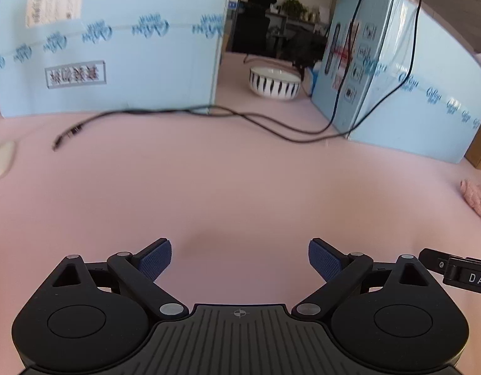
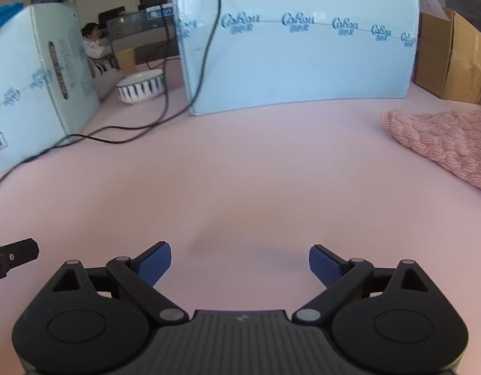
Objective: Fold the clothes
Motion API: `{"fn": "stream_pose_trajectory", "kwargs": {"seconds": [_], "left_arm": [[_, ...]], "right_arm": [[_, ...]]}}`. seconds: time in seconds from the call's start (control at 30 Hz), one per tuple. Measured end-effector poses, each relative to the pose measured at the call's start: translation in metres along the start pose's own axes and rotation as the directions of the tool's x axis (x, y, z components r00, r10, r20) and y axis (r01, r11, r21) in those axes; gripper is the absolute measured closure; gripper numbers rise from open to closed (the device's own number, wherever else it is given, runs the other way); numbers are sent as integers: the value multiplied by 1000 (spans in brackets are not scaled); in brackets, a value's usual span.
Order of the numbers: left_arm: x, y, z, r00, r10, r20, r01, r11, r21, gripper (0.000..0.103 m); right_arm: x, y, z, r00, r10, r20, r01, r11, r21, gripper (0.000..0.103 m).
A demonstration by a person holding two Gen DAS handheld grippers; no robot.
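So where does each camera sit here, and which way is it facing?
Left wrist: rides the left gripper, angled down across the pink table toward blue boxes; jaws open, empty; fingertips at the right edge.
Right wrist: rides the right gripper, angled down over the same table; pink knit garment at right; jaws open, empty.
Shared: striped bowl, black cable, garment.

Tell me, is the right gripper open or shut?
Open. The right gripper has its blue pads spread wide with only bare pink table between them; the sweater lies apart.
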State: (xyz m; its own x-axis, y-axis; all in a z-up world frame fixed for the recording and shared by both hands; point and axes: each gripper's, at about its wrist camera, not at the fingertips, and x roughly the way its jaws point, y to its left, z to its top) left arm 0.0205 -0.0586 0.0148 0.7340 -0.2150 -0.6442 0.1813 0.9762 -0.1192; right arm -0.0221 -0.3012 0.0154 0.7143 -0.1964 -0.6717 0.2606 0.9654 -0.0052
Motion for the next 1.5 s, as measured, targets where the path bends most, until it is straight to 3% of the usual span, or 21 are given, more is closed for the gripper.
{"fn": "stream_pose_trajectory", "kwargs": {"seconds": [0.07,0.1,0.4,0.5,1.5], "left_arm": [[14,-16,-2,997,64,40,-66,996,64,1],[19,-16,1,997,70,31,-71,996,58,0],[44,-19,23,991,126,44,-127,992,11,0],[52,-23,30,988,149,41,-150,989,15,0],[51,-24,29,988,150,49,-150,989,12,0]], "right_arm": [[7,4,-3,998,-16,55,19,999,-42,4],[10,4,-3,999,-7,53,9,1000,-30,0],[36,18,17,998,-5,65,7,999,-34,0],[40,26,22,997,41,67,-35,996,-81,0],[42,26,26,996,64,64,-59,996,-73,0]]}}
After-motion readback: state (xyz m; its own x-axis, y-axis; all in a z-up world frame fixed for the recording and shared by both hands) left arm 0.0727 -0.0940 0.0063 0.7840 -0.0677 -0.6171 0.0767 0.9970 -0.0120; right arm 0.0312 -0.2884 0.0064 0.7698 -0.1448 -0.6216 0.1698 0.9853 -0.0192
